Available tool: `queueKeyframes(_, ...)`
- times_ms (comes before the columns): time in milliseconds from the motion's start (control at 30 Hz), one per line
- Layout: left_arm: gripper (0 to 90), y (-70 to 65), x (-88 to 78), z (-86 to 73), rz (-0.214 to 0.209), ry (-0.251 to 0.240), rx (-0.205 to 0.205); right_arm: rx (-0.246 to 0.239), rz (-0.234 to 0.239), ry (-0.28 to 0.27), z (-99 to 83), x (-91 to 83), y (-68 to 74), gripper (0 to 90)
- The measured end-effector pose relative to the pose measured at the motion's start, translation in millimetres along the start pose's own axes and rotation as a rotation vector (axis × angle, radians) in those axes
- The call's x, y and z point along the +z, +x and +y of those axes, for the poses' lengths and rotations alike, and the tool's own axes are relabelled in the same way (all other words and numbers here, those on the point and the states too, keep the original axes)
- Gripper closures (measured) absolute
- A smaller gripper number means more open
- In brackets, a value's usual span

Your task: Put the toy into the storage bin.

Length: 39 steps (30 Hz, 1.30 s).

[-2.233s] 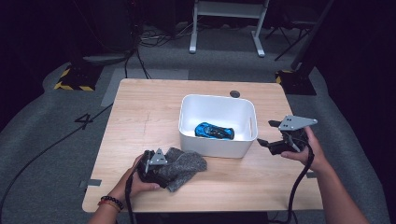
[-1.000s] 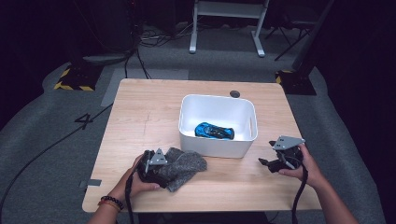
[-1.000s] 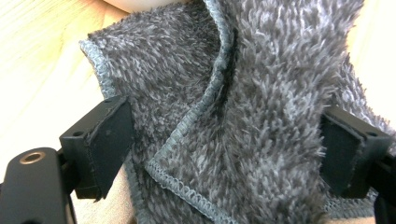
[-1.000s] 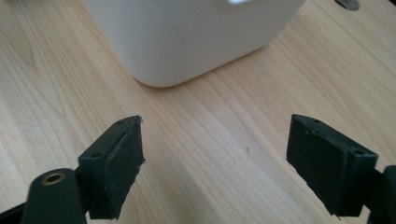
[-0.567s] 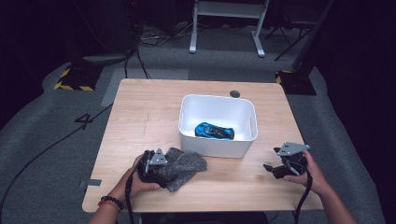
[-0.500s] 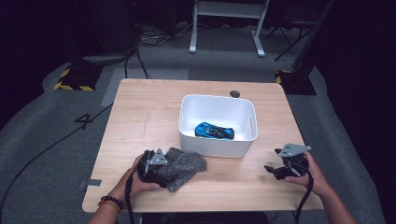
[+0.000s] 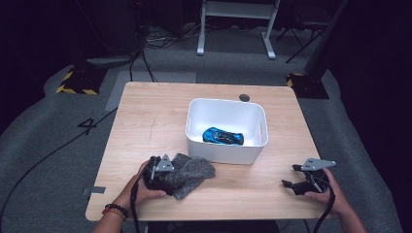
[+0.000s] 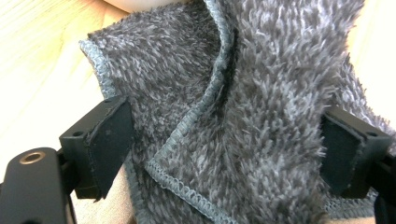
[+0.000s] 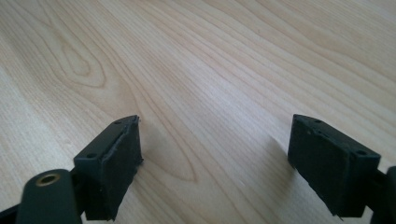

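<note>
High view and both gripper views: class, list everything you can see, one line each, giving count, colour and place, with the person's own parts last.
Table: one, light wood, centre of the high view.
Bin: one, white, on the table right of centre.
Toy car: one, blue, inside the bin.
Cloth: one, grey and fluffy, on the table touching the bin's near left corner.
Grommet: one, dark, at the table's far edge.
Floor tape: yellow-black stripes, far left on the grey floor.
Stand legs: white, behind the table.
Left hand-held gripper: one, black, jaws apart around the cloth.
Right hand-held gripper: one, black, jaws have just been opening, nothing between them, above bare wood.
</note>
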<state>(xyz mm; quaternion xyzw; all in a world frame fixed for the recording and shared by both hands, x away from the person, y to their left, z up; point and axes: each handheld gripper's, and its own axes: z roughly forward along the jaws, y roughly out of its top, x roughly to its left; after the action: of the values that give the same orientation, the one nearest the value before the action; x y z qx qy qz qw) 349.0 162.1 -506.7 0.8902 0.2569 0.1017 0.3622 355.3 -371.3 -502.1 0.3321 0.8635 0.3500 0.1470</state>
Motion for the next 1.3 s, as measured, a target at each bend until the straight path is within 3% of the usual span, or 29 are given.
queueKeyframes(100, 14.1, 0.0, 0.0, 0.0, 0.000, 0.000, 0.000, 0.026, -0.012, -0.057, -10.1, -2.2, -2.3, 16.2)
queueKeyframes(1300, 14.2, -0.7, -0.2, -0.2, 0.004, 0.001, -0.001, 0.045, -0.029, -0.058, -11.2, -3.2, -2.9, 16.5)
